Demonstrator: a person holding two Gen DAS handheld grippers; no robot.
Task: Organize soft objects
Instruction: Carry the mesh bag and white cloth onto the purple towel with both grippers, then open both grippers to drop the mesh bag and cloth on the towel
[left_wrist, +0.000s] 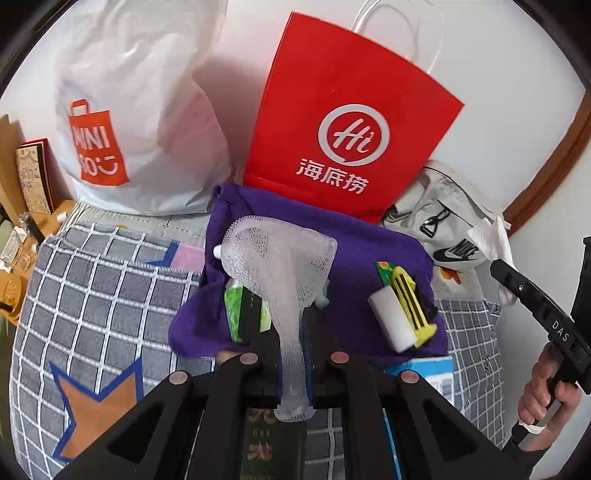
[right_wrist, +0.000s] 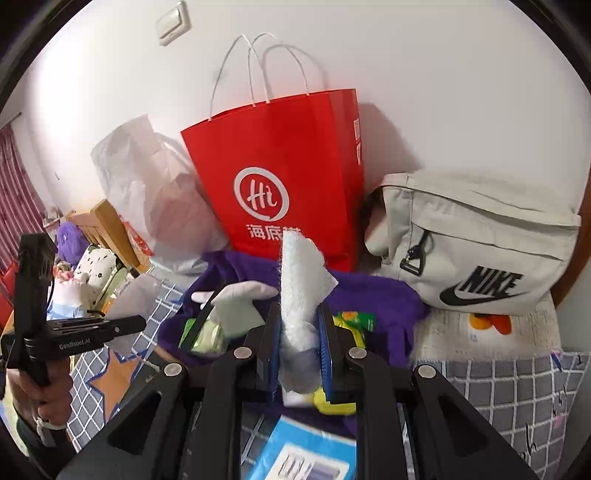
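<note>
My left gripper (left_wrist: 290, 325) is shut on a white mesh net (left_wrist: 280, 258) and holds it up over a purple cloth (left_wrist: 354, 240) on the bed. My right gripper (right_wrist: 299, 332) is shut on a white tissue (right_wrist: 301, 273) that stands up between its fingers. On the purple cloth lie a white sponge with a yellow comb-like handle (left_wrist: 402, 314), a green packet (left_wrist: 234, 310) and a white tube under the net. The right gripper also shows at the right edge of the left wrist view (left_wrist: 502, 269), holding the tissue (left_wrist: 487, 236).
A red paper bag (left_wrist: 351, 122) and a white Miniso plastic bag (left_wrist: 129, 122) lean on the wall behind. A beige Nike bag (right_wrist: 476, 240) lies at the right. A grey checked blanket (left_wrist: 92, 280) covers the bed. A blue box (right_wrist: 295, 454) lies near me.
</note>
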